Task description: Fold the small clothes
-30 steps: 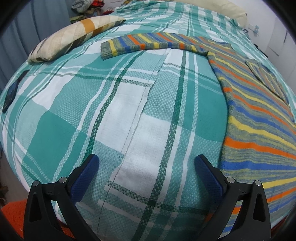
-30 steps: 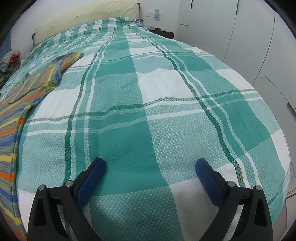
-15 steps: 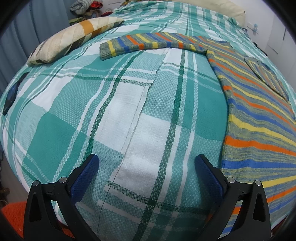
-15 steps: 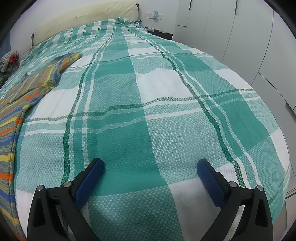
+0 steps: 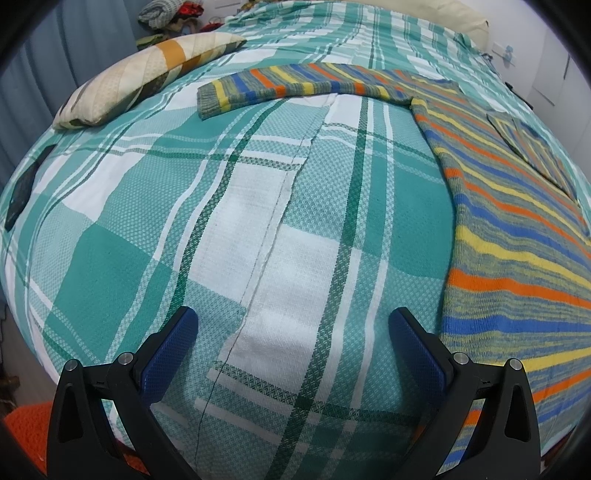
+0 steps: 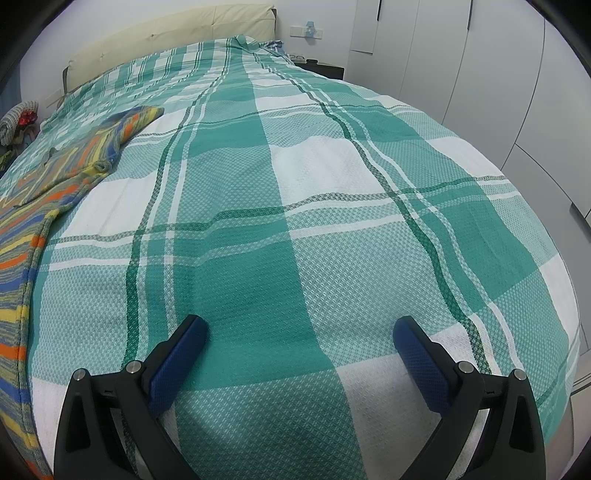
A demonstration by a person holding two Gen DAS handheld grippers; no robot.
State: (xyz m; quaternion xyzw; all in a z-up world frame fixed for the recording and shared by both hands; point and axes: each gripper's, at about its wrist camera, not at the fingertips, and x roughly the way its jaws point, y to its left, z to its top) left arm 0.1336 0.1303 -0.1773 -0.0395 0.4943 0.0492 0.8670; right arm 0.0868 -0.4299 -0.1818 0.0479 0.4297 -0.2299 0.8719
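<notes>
A striped knit sweater [image 5: 517,236] in orange, blue, yellow and grey-green lies flat on the green-and-white checked bedspread [image 5: 258,221]. One sleeve [image 5: 280,86] stretches out to the left at the far side. My left gripper [image 5: 293,325] hovers open over bare bedspread, left of the sweater's lower hem. In the right wrist view the sweater [image 6: 22,236] runs along the left edge, its other sleeve [image 6: 125,122] pointing away. My right gripper [image 6: 299,332] is open above the bedspread [image 6: 332,184], well to the right of the sweater, holding nothing.
A cream patterned pillow [image 5: 147,74] lies at the far left of the bed, with a dark flat object [image 5: 22,192] near the left edge. Piled clothes [image 5: 166,14] sit beyond. A padded headboard [image 6: 166,40] and white wardrobe doors [image 6: 480,74] border the bed.
The left view has shifted slightly, so the sweater and its sleeve sit a little further right and lower. The right view shifted a little rightward, showing less sweater. Both grippers stay open.
</notes>
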